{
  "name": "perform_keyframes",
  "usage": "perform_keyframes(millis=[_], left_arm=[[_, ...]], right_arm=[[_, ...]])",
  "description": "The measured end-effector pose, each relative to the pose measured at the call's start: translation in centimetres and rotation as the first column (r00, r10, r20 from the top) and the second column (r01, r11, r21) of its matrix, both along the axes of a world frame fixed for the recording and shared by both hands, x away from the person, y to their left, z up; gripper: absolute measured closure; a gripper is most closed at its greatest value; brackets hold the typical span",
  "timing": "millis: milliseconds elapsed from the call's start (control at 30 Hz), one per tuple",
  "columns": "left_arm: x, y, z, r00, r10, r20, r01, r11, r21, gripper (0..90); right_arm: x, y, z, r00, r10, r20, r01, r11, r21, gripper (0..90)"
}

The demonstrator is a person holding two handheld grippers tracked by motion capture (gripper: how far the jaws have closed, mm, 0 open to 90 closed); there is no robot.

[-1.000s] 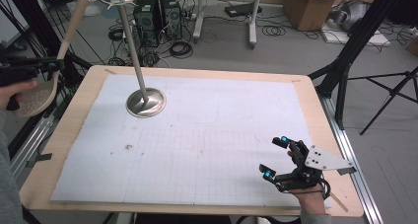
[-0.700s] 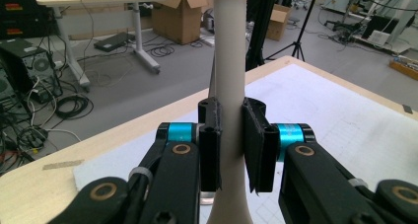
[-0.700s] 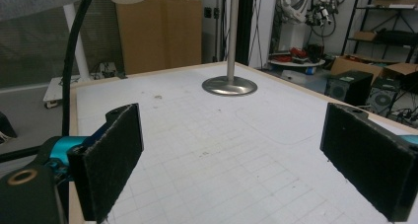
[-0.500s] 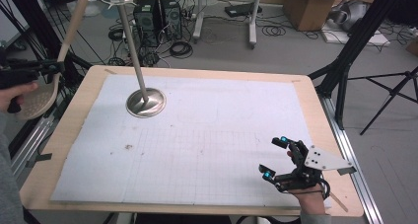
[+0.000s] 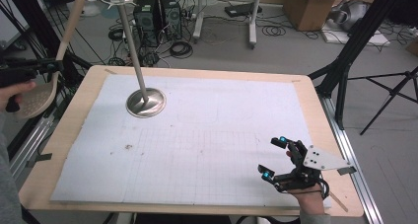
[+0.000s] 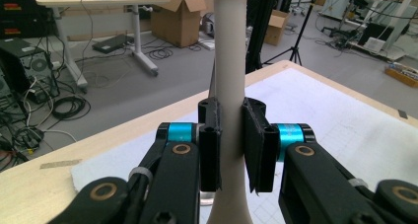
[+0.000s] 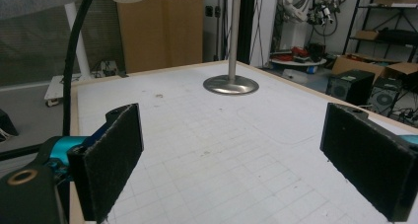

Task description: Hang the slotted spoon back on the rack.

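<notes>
Two pads are all that keep the wooden spoon (image 5: 58,61) up: the left gripper (image 6: 230,135), at the far left of the high view, is clenched on its pale handle, the perforated bowl hanging below off the bench (image 5: 315,110) edge. The handle is smooth and round, so I'd worry it could twist or slide through the pads if the hand swings quickly. The steel stand (image 5: 140,71) rises in the upper left of the frame; its narrow base might tip if the long handle knocks it. The right gripper (image 5: 278,157), lower right, rests released.
</notes>
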State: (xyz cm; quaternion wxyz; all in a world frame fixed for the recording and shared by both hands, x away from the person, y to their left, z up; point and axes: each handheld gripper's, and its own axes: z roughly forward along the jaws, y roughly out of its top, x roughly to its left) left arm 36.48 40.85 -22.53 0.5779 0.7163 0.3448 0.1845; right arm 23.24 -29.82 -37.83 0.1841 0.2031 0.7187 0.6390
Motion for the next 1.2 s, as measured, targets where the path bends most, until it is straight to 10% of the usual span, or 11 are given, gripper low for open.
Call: perform_keyframes(millis=[1200], left_arm=[[1.0,-1.4,-0.9,0.9991,-0.025,-0.035,0.026,0.9995,0.015,78.1]], right_arm=[[0.0,-0.1,0.0,1.0,0.0,-0.002,0.0,1.0,0.0,8.1]])
